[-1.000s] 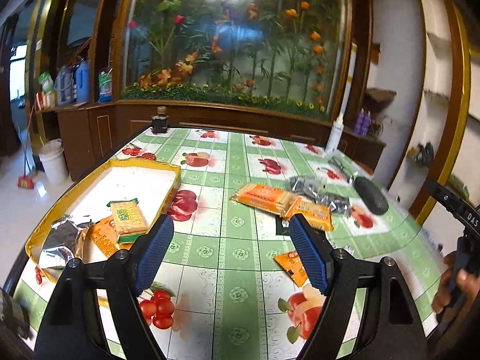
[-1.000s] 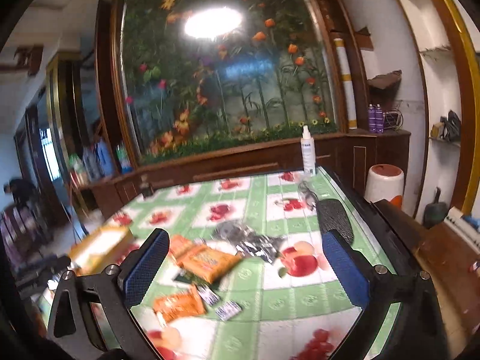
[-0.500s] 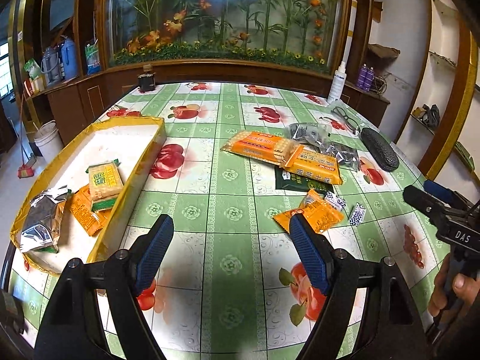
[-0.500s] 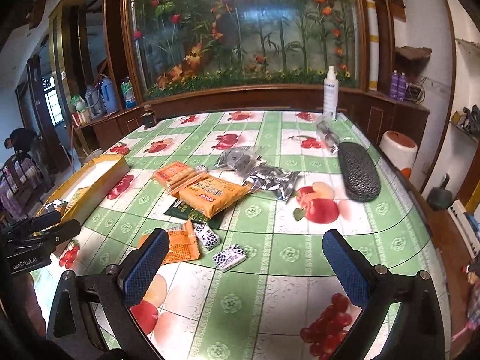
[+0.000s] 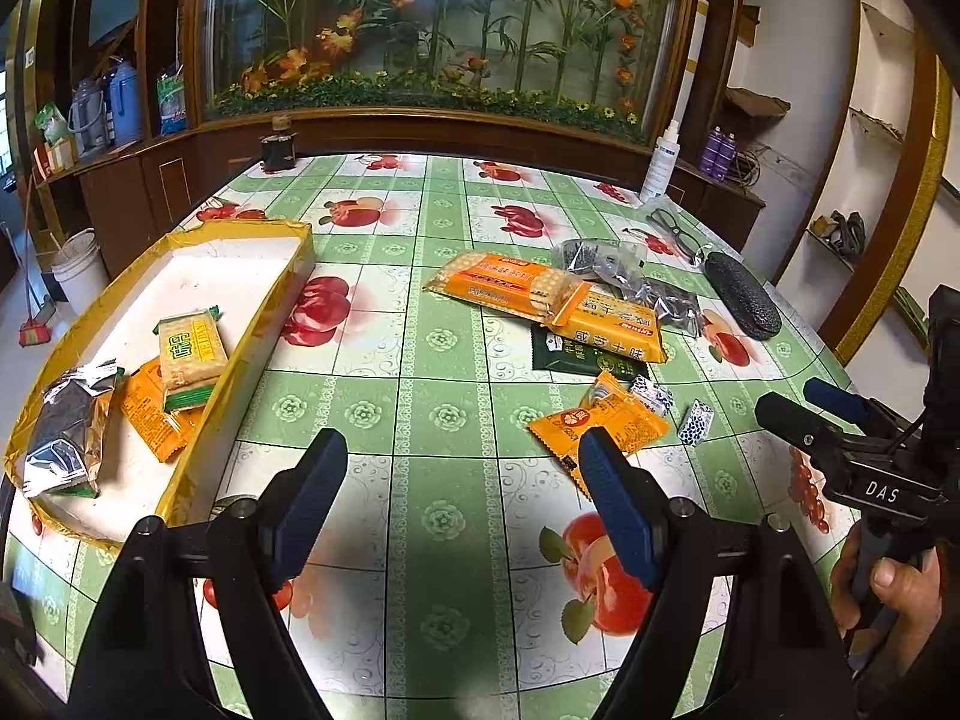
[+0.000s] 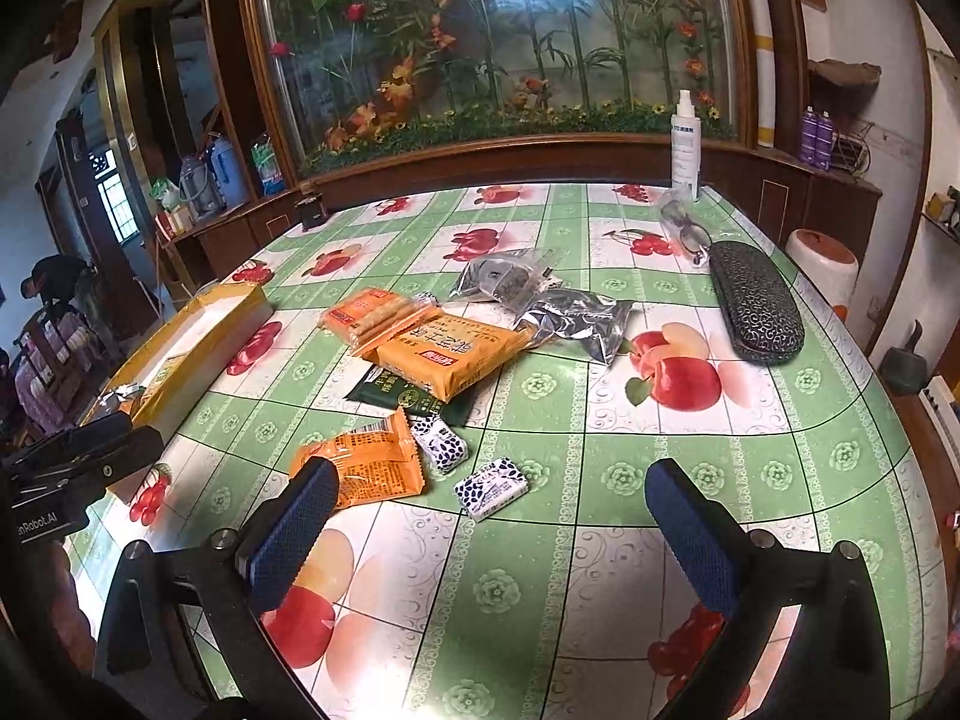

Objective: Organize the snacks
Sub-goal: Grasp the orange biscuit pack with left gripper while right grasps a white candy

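Both claws wide, empty. We drop right gripper (image 6: pixel 489 516) w/ jaws astride near white-blue candy (image 6: pixel 491 488), then carry to yellow tray (image 5: pixel 264 324) far left.

White letters "DAS" are showing on the black body of the right-hand tongs tool (image 5: pixel 882 489) at the right edge of the left wrist view. Part of "GenRobot.AI", reading "nRobot.AI", is showing on the black left-hand tongs tool (image 6: pixel 42 525) at the left edge of the right wrist view. Chinese characters are showing on the orange cracker packets (image 6: pixel 447 354), too small to read.
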A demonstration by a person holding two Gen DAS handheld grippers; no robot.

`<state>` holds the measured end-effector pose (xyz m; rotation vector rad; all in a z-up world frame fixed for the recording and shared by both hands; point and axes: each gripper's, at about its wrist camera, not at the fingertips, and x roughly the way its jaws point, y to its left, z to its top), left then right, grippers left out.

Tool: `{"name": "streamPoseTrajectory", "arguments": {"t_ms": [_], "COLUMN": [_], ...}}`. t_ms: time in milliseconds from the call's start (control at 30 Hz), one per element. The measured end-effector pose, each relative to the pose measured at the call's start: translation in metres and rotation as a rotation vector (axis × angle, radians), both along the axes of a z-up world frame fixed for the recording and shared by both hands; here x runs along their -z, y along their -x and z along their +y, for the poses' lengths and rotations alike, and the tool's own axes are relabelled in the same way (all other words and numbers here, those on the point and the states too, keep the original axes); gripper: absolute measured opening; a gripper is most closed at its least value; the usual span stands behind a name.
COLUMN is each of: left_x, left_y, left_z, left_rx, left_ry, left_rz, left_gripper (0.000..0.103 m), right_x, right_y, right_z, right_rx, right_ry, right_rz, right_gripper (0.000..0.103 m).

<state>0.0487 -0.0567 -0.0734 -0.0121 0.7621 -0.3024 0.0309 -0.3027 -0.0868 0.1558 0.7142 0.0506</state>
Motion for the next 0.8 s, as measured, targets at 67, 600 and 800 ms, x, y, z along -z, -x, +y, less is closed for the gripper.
{"name": "streamPoseTrajectory", "arguments": {"t_ms": [67, 600, 800], "left_x": [0.001, 0.032, 0.044], "left_y": [0.000, -0.007, -0.023], "left_z": [-0.002, -0.040, -0.059], "left_rx": [0.006, 0.241, 0.344], "left_ry": [-0.005, -0.152, -0.251], "left_rz": [0.006, 0.096, 0.103], "left_gripper": [0.080, 0.080, 0.079], "right_x": [0.000, 0.032, 0.044], "right_y": [-0.001, -0.017, -0.024], "right_z": [0.002, 0.003, 0.004], "right_rx": [-0.004, -0.100, -0.151], "right_ry": [0.002, 0.041, 0.110], "right_rz": [0.003, 0.151, 0.200], "right_gripper": [0.103, 0.103, 0.103]}}
